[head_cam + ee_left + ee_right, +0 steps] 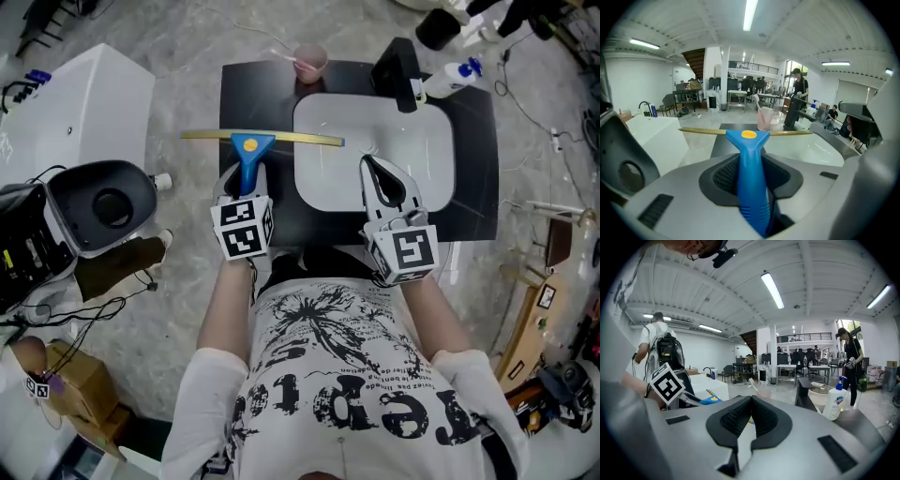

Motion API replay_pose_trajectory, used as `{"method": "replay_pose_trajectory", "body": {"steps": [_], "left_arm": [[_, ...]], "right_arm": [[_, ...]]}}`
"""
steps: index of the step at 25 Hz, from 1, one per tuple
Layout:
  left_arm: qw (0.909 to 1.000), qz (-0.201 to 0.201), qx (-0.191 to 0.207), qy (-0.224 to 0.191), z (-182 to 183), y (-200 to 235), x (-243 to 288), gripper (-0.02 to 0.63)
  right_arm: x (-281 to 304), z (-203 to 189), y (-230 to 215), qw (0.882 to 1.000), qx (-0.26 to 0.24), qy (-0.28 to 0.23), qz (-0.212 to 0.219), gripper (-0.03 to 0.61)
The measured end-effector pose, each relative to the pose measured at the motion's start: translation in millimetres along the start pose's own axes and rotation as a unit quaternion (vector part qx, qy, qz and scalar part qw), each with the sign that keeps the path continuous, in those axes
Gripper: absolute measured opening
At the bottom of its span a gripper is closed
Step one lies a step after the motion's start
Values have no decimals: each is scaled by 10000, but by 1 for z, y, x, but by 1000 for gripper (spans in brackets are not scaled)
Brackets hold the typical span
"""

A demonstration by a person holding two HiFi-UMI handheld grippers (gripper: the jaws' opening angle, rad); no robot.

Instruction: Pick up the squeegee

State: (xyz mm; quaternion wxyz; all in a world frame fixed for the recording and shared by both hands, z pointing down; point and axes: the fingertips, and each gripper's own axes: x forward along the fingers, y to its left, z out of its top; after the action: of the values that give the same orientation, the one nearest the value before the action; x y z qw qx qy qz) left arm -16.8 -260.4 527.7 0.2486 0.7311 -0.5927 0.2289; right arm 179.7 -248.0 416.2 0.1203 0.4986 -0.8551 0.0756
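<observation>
The squeegee has a blue handle with a yellow dot and a long yellowish blade lying crosswise above the black table. My left gripper is shut on the blue handle, its pads pressing both sides. In the left gripper view the squeegee handle runs up between the jaws of the left gripper, with the blade level ahead. My right gripper hovers over the white basin. It is shut with nothing in it; in the right gripper view the right gripper shows its pads meeting.
On the table's far edge stand a pink cup, a black stand and a soap bottle. A white cabinet and a black-and-white machine are at the left. Cables and clutter lie on the floor around.
</observation>
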Motion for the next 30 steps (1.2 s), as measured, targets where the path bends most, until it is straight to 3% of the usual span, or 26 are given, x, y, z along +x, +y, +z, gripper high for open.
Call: {"method": "replay_pose_trajectory", "body": {"steps": [9,16,23,27,30], "left_arm": [[9925,-233,441,-1115,79,-1,-78,140],[9748,-469,866,-2002,130,-4,-143,140],[9512,-751,1084,-2789,163,-9,-202,140],[9396,-893,1120,-3107,172,-10,-222,140],[9377,-950,1126,-3147,172,-12,-230,140]], "right_arm": [[-29,61,24,9981,-173,-533,-238,14],[-52,101,41,9934,-310,-1026,-410,14],[-79,133,53,9861,-439,-1474,-632,14],[-90,145,63,9823,-513,-1724,-524,14],[-95,148,69,9822,-519,-1745,-472,14]]}}
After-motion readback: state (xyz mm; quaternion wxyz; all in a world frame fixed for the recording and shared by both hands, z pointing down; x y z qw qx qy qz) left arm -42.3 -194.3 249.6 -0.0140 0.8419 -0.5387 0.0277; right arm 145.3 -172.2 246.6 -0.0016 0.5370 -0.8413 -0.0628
